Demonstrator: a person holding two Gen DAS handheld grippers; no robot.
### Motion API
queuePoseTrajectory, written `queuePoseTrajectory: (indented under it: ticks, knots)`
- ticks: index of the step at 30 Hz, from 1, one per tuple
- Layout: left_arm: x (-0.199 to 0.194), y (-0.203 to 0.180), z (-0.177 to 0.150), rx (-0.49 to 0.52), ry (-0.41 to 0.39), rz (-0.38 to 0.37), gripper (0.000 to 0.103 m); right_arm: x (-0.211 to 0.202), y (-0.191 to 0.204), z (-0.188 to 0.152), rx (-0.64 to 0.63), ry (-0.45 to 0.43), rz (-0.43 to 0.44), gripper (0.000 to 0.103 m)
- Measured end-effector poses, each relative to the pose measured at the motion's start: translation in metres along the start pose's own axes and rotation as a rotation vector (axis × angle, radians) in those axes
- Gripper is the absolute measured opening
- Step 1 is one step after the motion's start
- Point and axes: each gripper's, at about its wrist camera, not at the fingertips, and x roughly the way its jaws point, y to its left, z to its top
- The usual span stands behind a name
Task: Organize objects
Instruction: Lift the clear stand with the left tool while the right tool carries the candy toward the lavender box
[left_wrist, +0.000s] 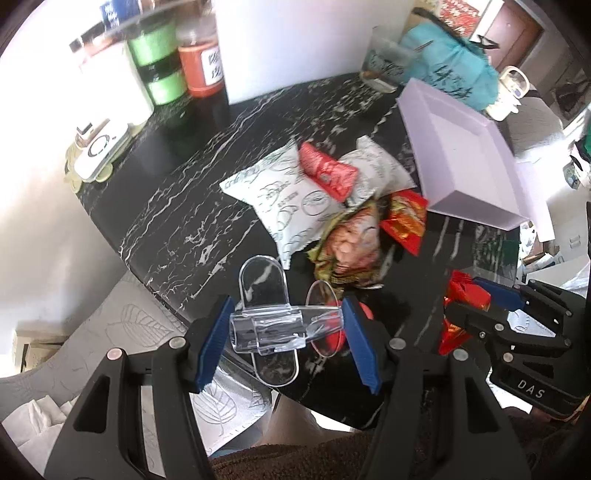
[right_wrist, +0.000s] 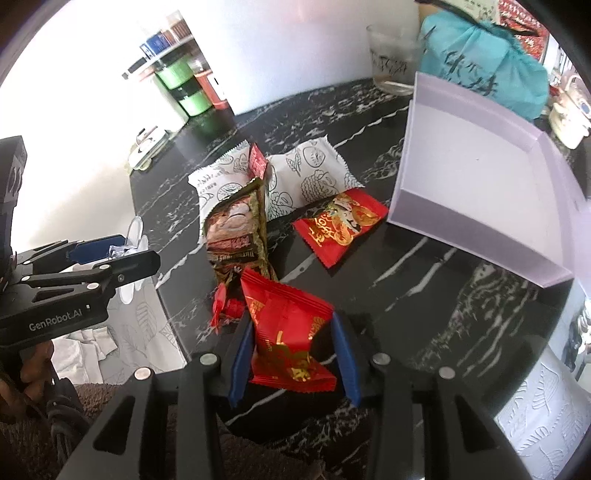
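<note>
Two loads are already in your grippers. Your left gripper (left_wrist: 290, 338) has its fingers clamped on a clear plastic clip (left_wrist: 269, 328), held crosswise above the bench (left_wrist: 177, 206) edge. Your right gripper (right_wrist: 293, 360) grips a red packet (right_wrist: 288, 332), its long axis running away from the fingers. The lilac box (right_wrist: 480, 177) sits empty, ahead and to the right of both loads, open side up. Your right hand looks nearer to it, so its packet probably goes in first. More packets (right_wrist: 314, 173) lie between, left of the box.
</note>
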Motion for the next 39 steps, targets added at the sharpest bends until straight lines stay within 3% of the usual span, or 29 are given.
queuePoseTrajectory:
  ticks: [11,22,31,39]
  knots:
    - [-0.026,-0.029,-0.017,0.075,-0.042,-0.031,0.059,-0.035,-0.016,-0.041,0.053,-0.066,-0.016,0.042]
    - [-0.017,-0.076,-0.031,0.118,0.016,-0.062,0.059,-0.051,-0.048,-0.066,0.068,-0.036,-0.030,0.042]
    - [-0.011,-0.100,-0.026,0.049,0.045,-0.042,0.059,-0.051,-0.073,-0.051,-0.017,0.026,-0.006,0.042]
    - [-0.004,-0.111,-0.030,-0.095,0.063,-0.013,0.059,-0.043,-0.087,-0.029,-0.174,0.096,0.041,0.042]
